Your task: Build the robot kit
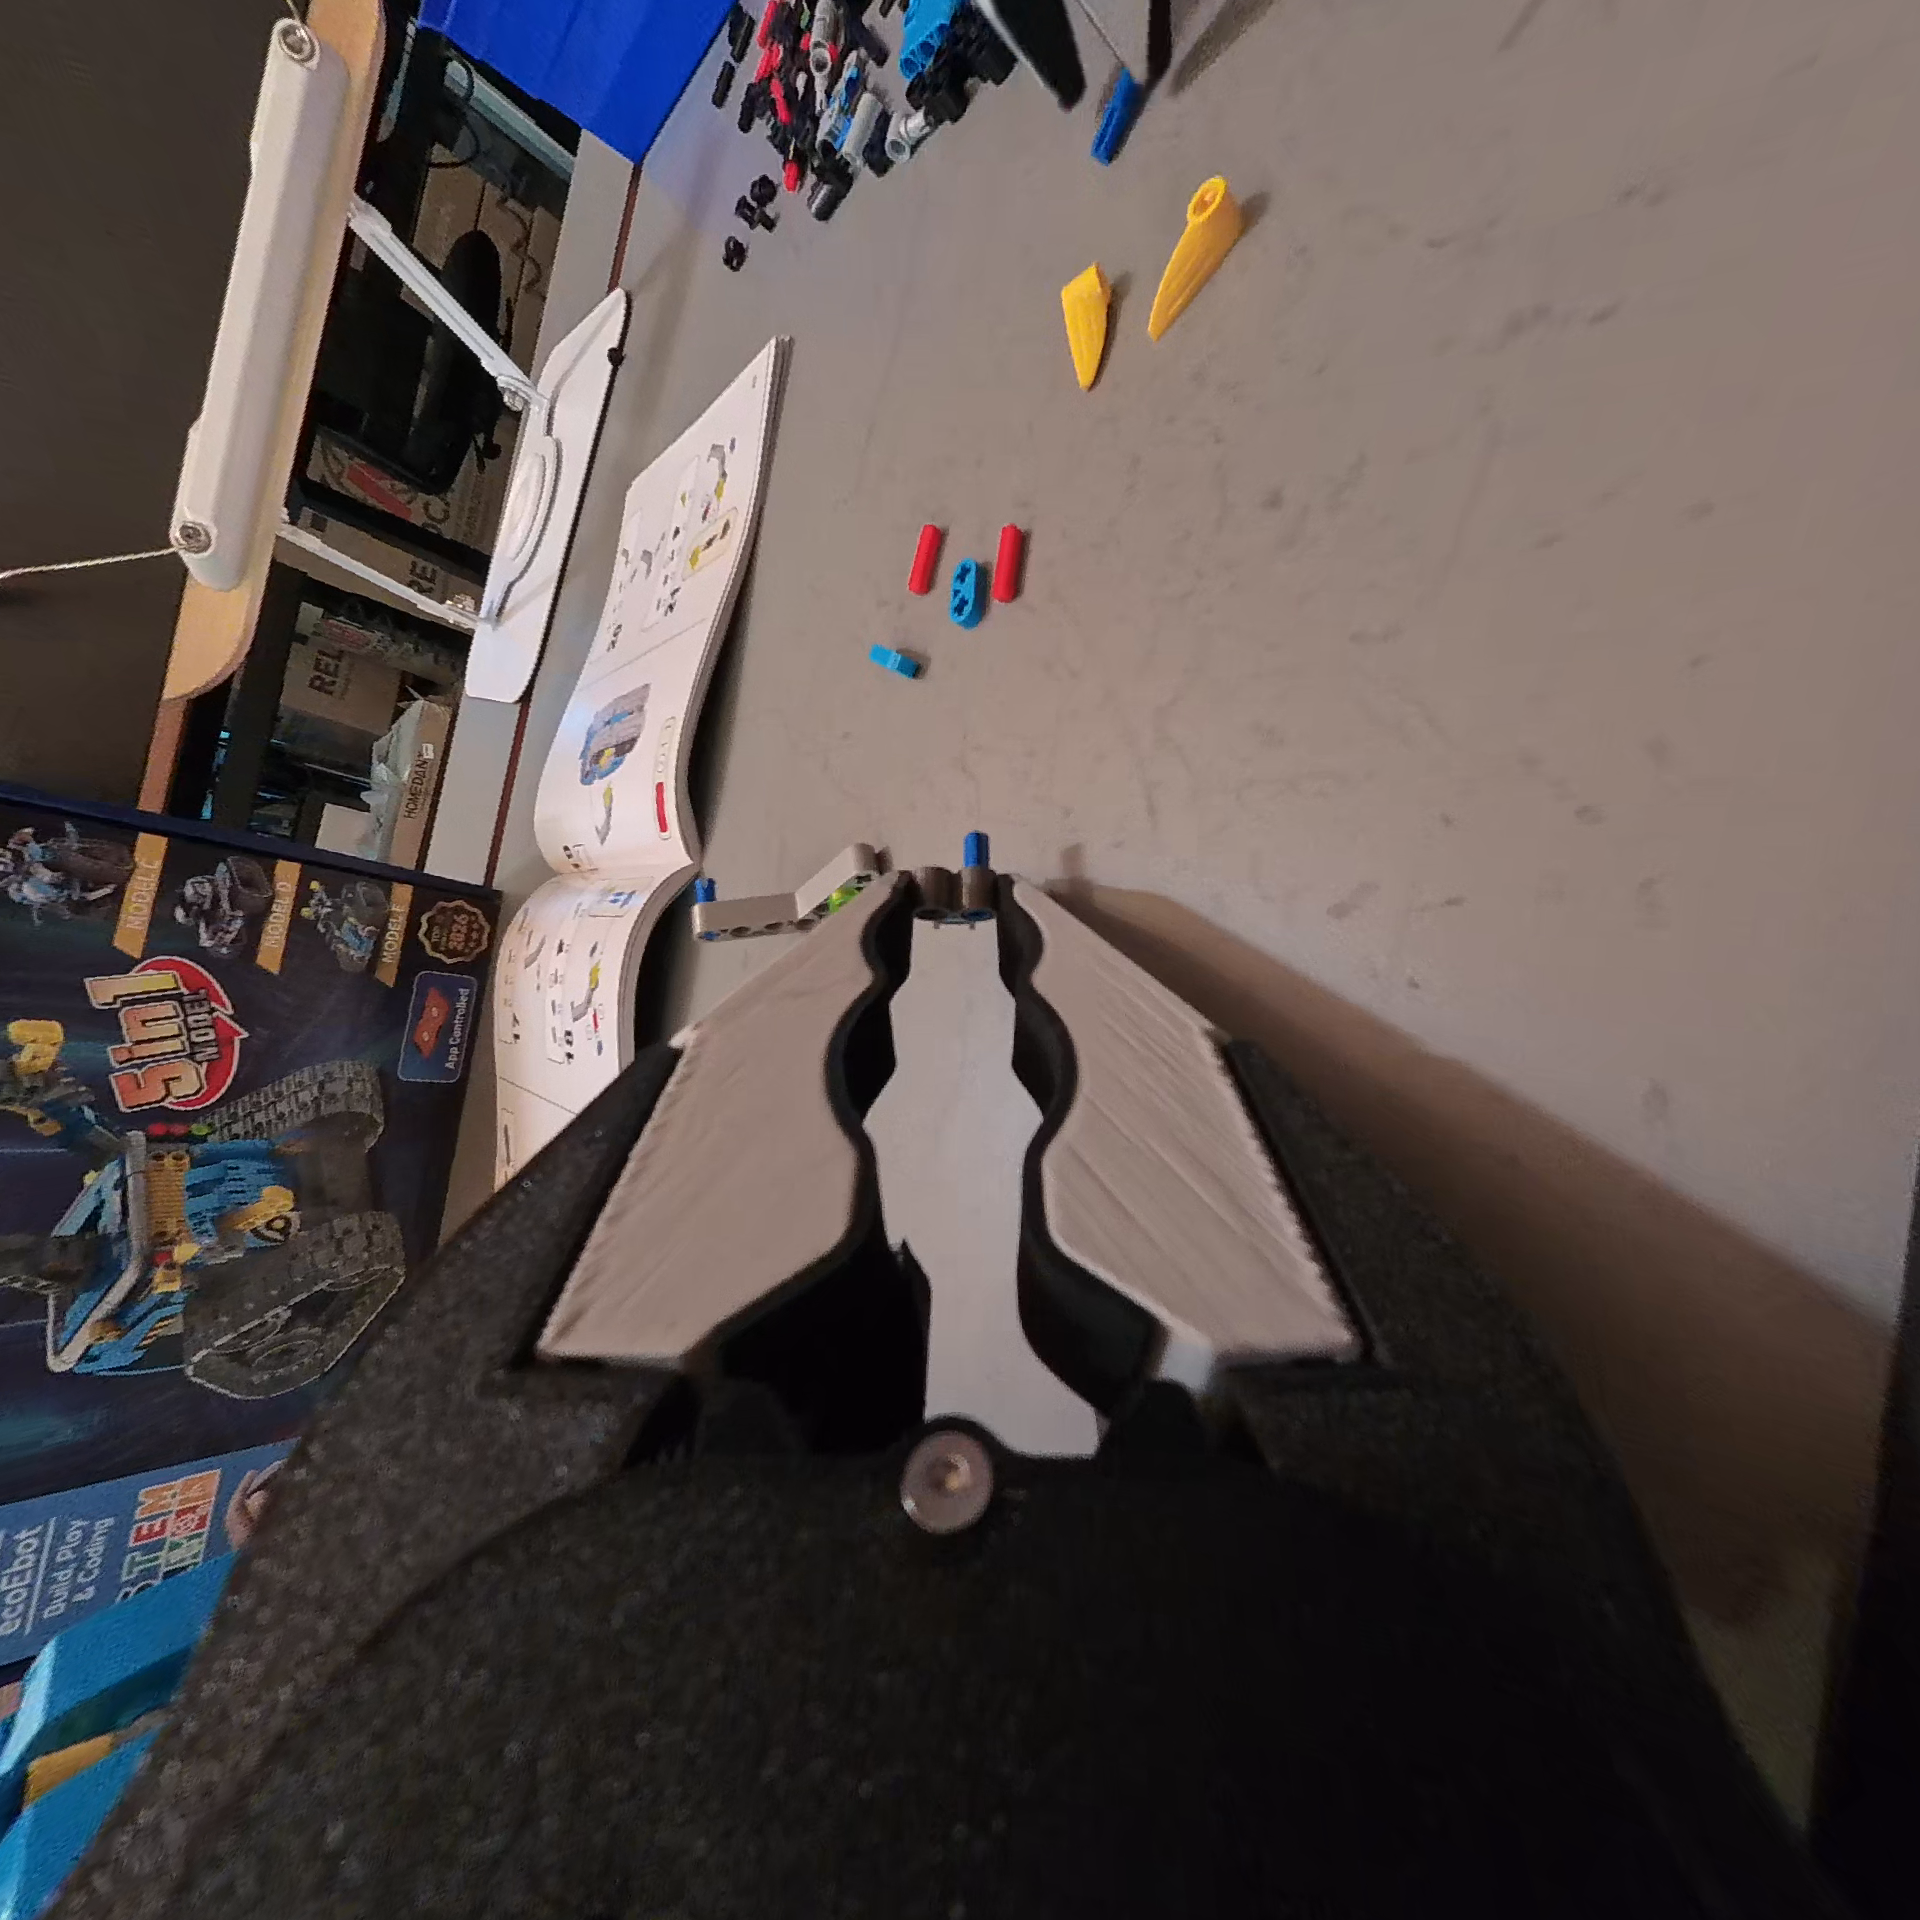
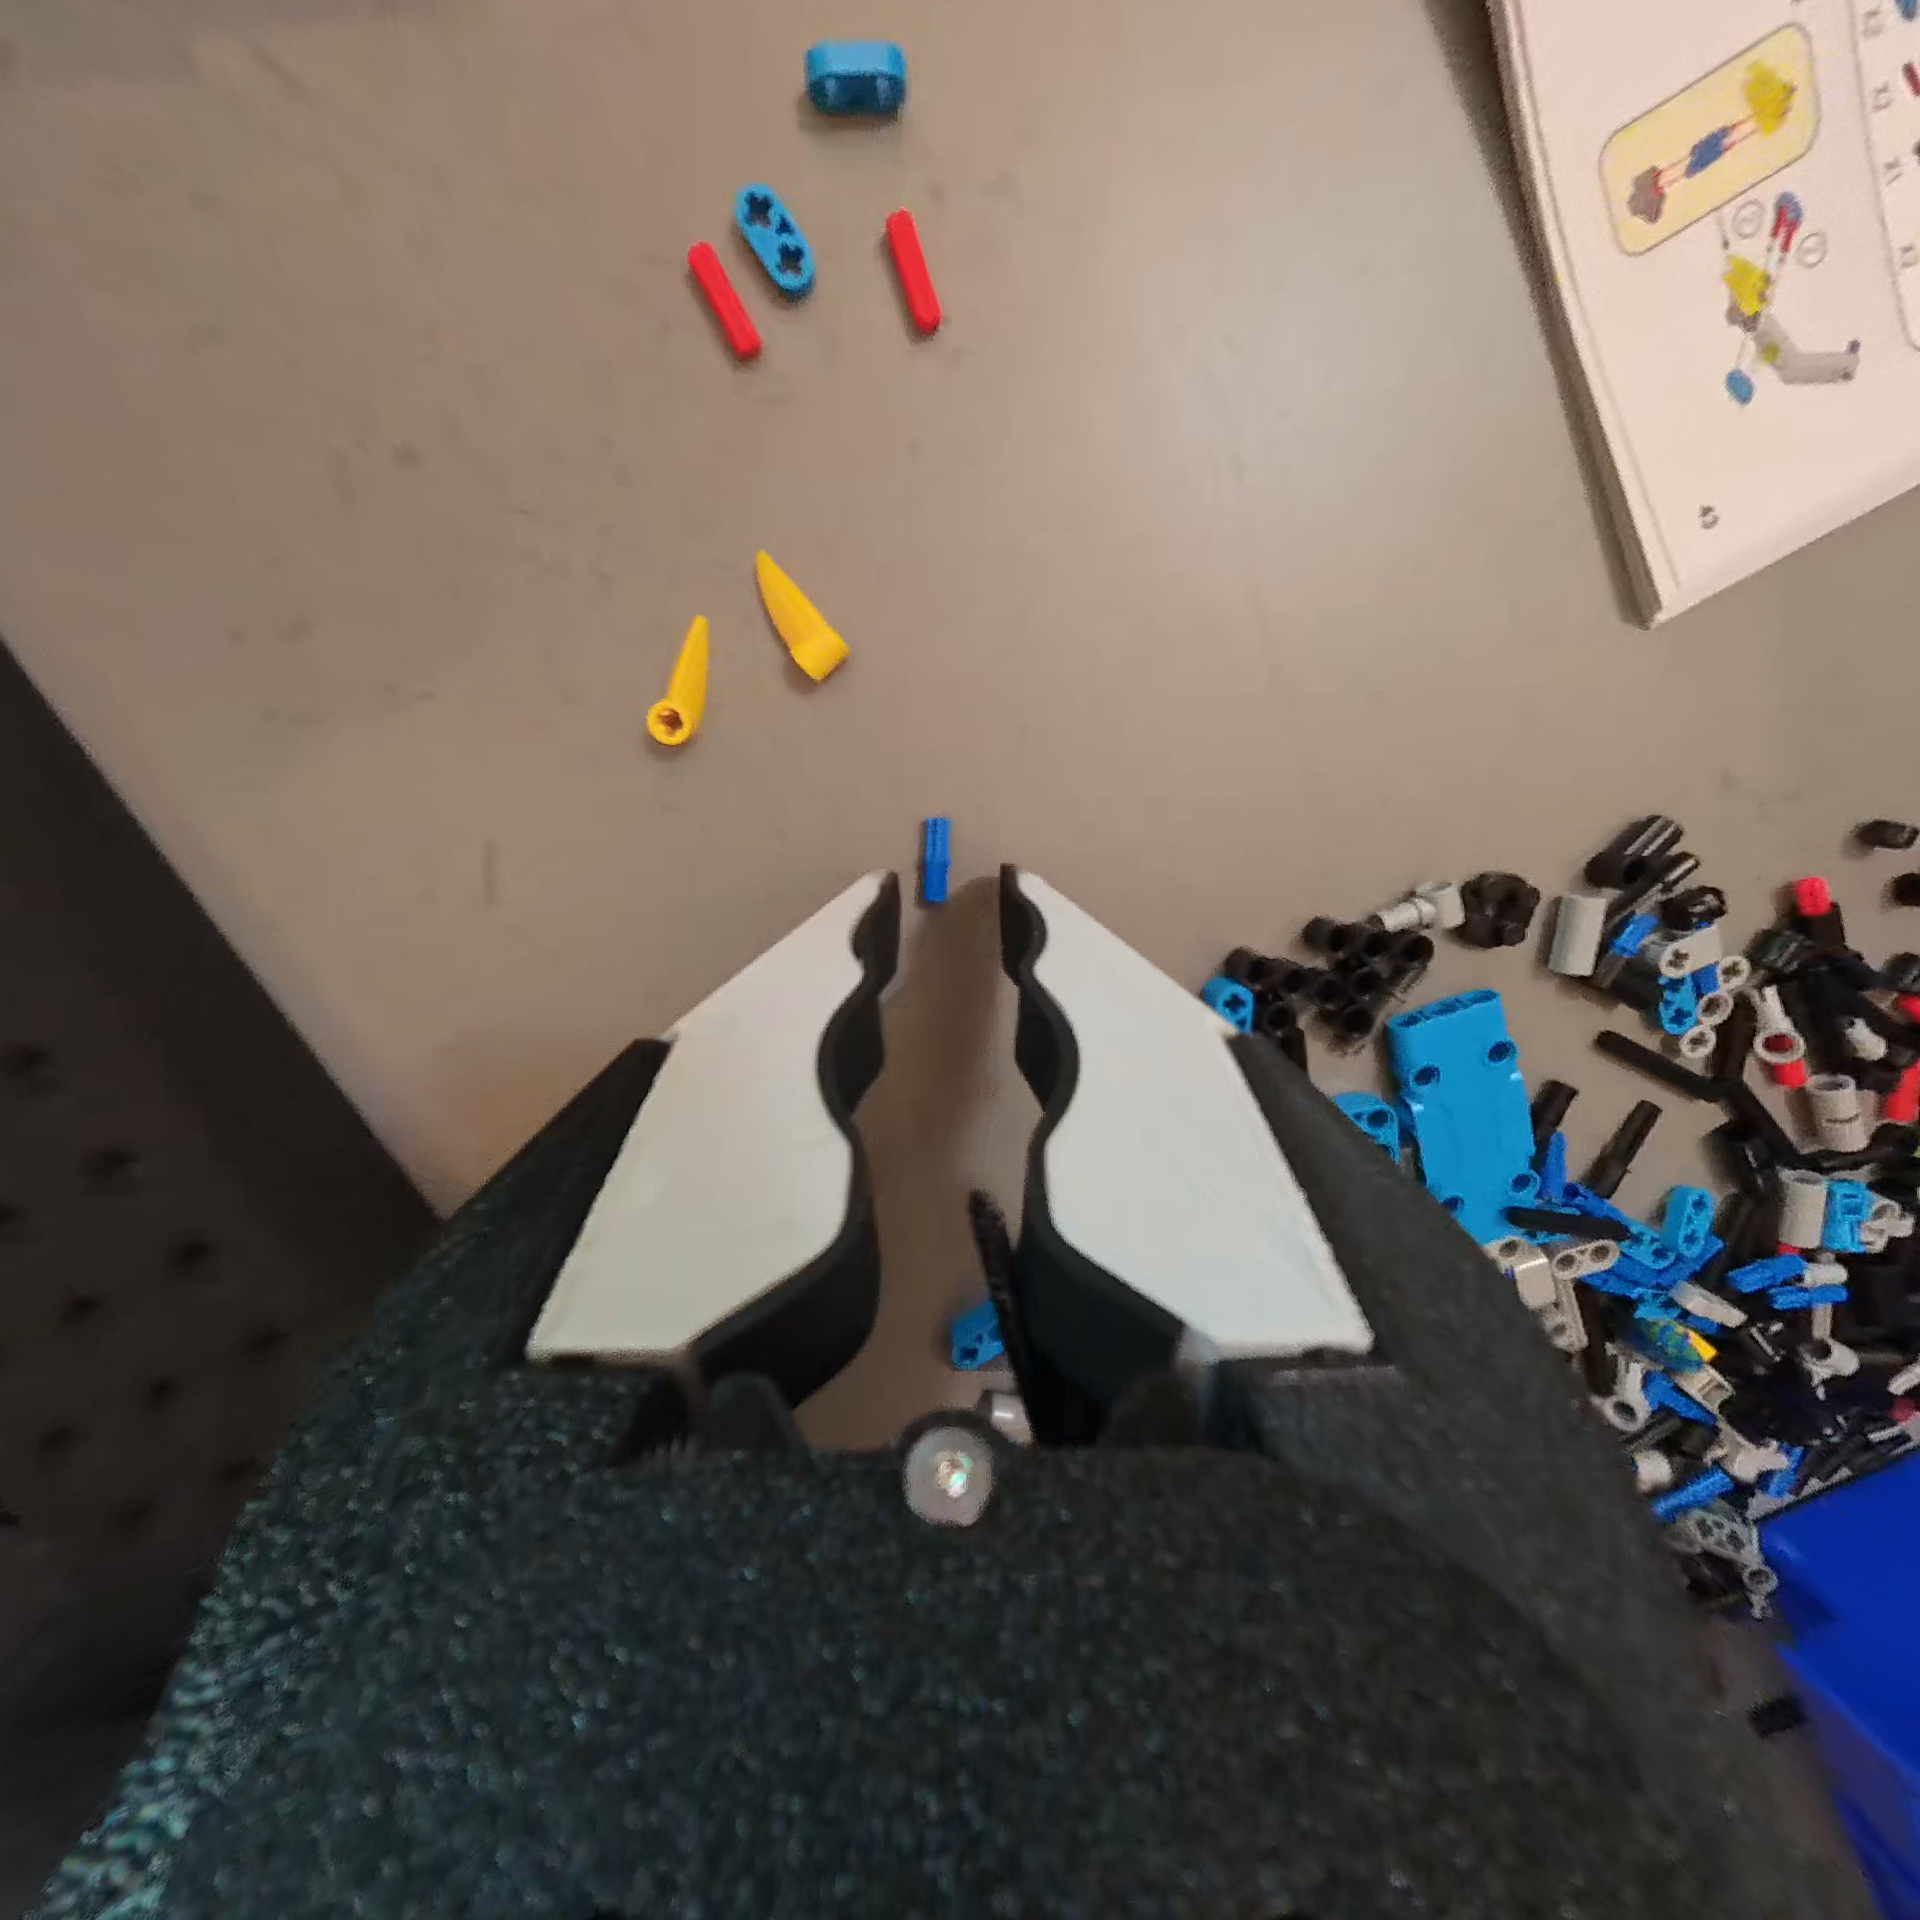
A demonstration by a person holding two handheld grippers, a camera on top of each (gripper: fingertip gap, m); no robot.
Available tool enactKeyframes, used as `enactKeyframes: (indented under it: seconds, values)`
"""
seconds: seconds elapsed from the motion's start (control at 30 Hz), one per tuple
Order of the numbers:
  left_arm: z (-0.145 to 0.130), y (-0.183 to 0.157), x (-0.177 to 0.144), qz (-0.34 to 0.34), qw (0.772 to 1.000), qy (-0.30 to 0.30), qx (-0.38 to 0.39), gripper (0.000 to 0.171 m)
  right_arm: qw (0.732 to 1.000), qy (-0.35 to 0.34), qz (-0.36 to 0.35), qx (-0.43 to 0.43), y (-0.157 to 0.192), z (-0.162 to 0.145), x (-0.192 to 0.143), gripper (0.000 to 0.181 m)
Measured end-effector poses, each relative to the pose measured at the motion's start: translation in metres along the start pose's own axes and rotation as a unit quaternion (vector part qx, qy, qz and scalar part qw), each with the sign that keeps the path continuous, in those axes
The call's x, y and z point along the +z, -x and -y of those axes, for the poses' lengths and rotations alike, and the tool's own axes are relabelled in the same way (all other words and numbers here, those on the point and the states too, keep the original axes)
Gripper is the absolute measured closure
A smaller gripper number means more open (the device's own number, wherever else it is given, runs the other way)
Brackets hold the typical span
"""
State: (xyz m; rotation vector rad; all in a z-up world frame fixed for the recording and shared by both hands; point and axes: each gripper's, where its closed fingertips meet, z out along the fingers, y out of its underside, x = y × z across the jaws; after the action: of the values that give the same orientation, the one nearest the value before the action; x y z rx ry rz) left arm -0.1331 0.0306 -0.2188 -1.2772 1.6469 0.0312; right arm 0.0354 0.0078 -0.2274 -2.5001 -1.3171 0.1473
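Note:
My left gripper (image 1: 951, 896) is shut on a small dark connector (image 1: 948, 891) with a blue pin (image 1: 974, 848) standing out of it. A grey angled beam (image 1: 790, 902) joined to it sticks out to the left, just above the grey table (image 1: 1455, 623). My right gripper (image 2: 948, 883) is open and low over the table. A small blue pin (image 2: 934, 858) lies just ahead of its fingertips, between them and untouched. That pin also shows in the left wrist view (image 1: 1117, 114), below the right gripper's fingers (image 1: 1039, 52).
Two red axles (image 2: 914, 270), a flat blue link (image 2: 774, 241), a blue block (image 2: 854, 75) and two yellow spikes (image 2: 800, 623) lie ahead. A pile of loose parts (image 2: 1662, 1143) and a blue bin (image 2: 1849, 1662) are right. An open booklet (image 1: 665, 644), the kit box (image 1: 208, 1122) and a white lamp (image 1: 260, 312) are left. Some 20 cm of space lies between my two pairs of fingers. About 7 cm separates my left fingertips from the blue block (image 2: 854, 75).

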Motion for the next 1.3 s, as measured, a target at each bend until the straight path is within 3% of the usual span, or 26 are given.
enactKeyframes:
  seconds: [0.13, 0.27, 0.3, 0.37, 0.47, 0.6, 1.03, 1.3]
  values:
    - [0.000, -0.001, 0.000, -0.001, 1.000, 0.001, 0.001, 0.156, 0.999, 0.032, 0.017, -0.004, 0.005, 0.001, 0.006, 0.176]
    - [0.004, 0.004, -0.002, 0.009, 1.000, -0.007, -0.004, 0.156, 0.997, 0.076, 0.019, -0.016, 0.005, 0.003, 0.006, 0.177]
    - [0.007, 0.009, -0.004, 0.020, 1.000, -0.016, -0.011, 0.156, 0.998, 0.052, 0.027, -0.026, 0.010, 0.014, 0.006, 0.177]
    - [0.016, 0.020, -0.012, 0.033, 0.997, -0.044, -0.047, 0.156, 0.993, -0.071, 0.092, -0.033, 0.039, 0.062, -0.004, 0.177]
    - [0.029, 0.040, -0.024, 0.040, 0.986, -0.098, -0.128, 0.156, 0.951, -0.262, 0.163, -0.034, 0.078, 0.130, -0.029, 0.177]
    - [0.033, 0.060, -0.035, 0.067, 0.973, -0.132, -0.174, 0.156, 0.890, -0.372, 0.261, 0.036, 0.103, 0.169, -0.032, 0.177]
    - [0.033, 0.063, -0.035, 0.084, 0.974, -0.134, -0.162, 0.156, 0.867, -0.400, 0.280, 0.102, 0.098, 0.176, -0.030, 0.177]
    - [0.034, 0.058, -0.032, 0.118, 0.983, -0.113, -0.078, 0.157, 0.877, -0.379, 0.275, 0.102, 0.099, 0.172, -0.020, 0.177]
